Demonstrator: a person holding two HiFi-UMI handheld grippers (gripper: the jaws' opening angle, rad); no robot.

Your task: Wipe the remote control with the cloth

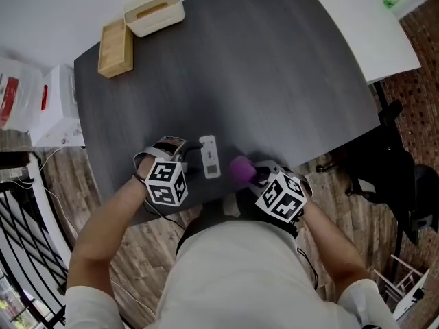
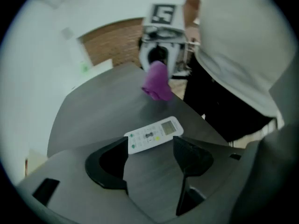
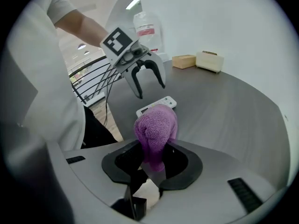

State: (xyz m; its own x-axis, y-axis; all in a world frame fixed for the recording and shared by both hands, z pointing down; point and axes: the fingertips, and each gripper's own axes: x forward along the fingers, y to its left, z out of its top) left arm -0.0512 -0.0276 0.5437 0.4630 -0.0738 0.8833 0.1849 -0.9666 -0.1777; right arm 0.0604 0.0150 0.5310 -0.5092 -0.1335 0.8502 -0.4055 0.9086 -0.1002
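A white remote control (image 1: 210, 156) lies flat on the dark grey table (image 1: 260, 74), close to its front edge. My left gripper (image 1: 186, 157) hovers just left of it, open, with nothing between its jaws. In the left gripper view the remote (image 2: 154, 134) shows buttons-up just beyond the spread jaws (image 2: 152, 149). My right gripper (image 1: 257, 177) is shut on a bunched purple cloth (image 1: 241, 169) to the remote's right, off the table surface. In the right gripper view the cloth (image 3: 156, 134) sticks up out of the jaws (image 3: 154, 164), hiding part of the remote (image 3: 163, 102); the left gripper (image 3: 148, 82) hangs above the remote.
A wooden block (image 1: 115, 48) and a cream box (image 1: 154, 10) sit at the table's far left corner. White boxes (image 1: 58, 108) stand on the floor left of the table, a dark chair (image 1: 398, 177) to its right. The person's body is against the front edge.
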